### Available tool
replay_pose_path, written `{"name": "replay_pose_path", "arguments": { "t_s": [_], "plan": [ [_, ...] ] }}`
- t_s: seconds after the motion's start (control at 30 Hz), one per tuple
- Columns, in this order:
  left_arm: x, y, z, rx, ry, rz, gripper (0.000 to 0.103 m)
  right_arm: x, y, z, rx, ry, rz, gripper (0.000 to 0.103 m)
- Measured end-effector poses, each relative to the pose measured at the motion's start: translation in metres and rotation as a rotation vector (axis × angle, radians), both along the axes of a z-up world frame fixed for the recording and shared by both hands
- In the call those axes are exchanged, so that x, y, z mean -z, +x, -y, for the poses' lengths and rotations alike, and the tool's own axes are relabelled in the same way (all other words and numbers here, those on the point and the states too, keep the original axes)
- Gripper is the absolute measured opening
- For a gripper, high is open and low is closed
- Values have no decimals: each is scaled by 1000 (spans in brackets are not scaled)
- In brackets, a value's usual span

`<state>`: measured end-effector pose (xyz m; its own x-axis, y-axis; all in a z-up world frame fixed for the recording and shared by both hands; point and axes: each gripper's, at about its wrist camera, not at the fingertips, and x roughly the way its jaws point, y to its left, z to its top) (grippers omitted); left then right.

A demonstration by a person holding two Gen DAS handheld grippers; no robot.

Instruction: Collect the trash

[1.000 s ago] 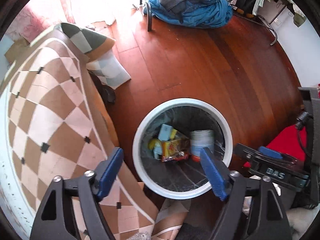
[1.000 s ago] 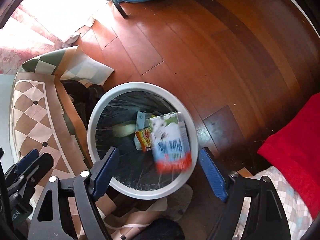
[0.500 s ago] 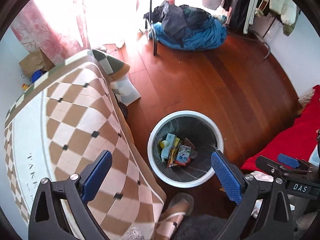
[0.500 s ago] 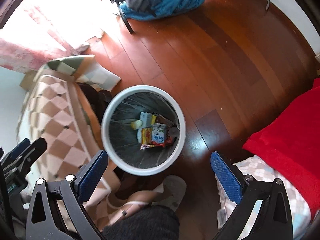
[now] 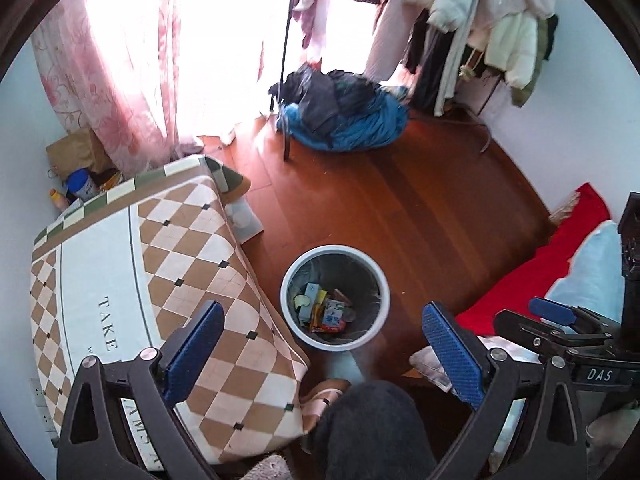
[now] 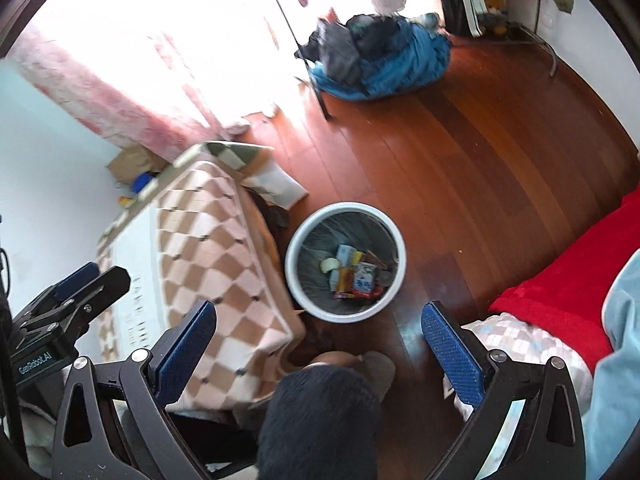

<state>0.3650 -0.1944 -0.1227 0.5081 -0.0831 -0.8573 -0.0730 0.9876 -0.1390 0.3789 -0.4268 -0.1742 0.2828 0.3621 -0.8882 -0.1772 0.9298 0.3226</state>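
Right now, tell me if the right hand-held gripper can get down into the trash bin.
Probably yes. The right hand-held gripper is open and empty, the trash bin has no lid, and nothing lies between them; the checkered table cover sits beside the bin.

Black-framed left claw [image 5: 322,344] and right claw [image 6: 320,340] carry blue ribbed pads, silver screws.

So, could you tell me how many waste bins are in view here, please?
1. The white round bin, dark-lined and holding packaging, stands on the wooden floor beside the checkered-cloth table. Another could be hidden behind furniture.
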Motion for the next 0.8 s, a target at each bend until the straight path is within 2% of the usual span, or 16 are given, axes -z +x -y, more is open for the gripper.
{"name": "replay_pose_path", "arguments": {
  "t_s": [0.17,0.4,0.6,0.8],
  "plan": [
    [-36,-30,2,26,-11,52,101,-44,-32,1,-22,29,46,103],
    [-60,-55,-4,35,-50,65,101,-85,-63,0,-59,69,75,103],
    [-71,-66,-10,42,-63,40,101,-106,-77,-1,-81,80,90,103],
    [-75,-71,-14,46,-61,13,101,-112,-80,-3,-100,82,80,103]
  ]
}}
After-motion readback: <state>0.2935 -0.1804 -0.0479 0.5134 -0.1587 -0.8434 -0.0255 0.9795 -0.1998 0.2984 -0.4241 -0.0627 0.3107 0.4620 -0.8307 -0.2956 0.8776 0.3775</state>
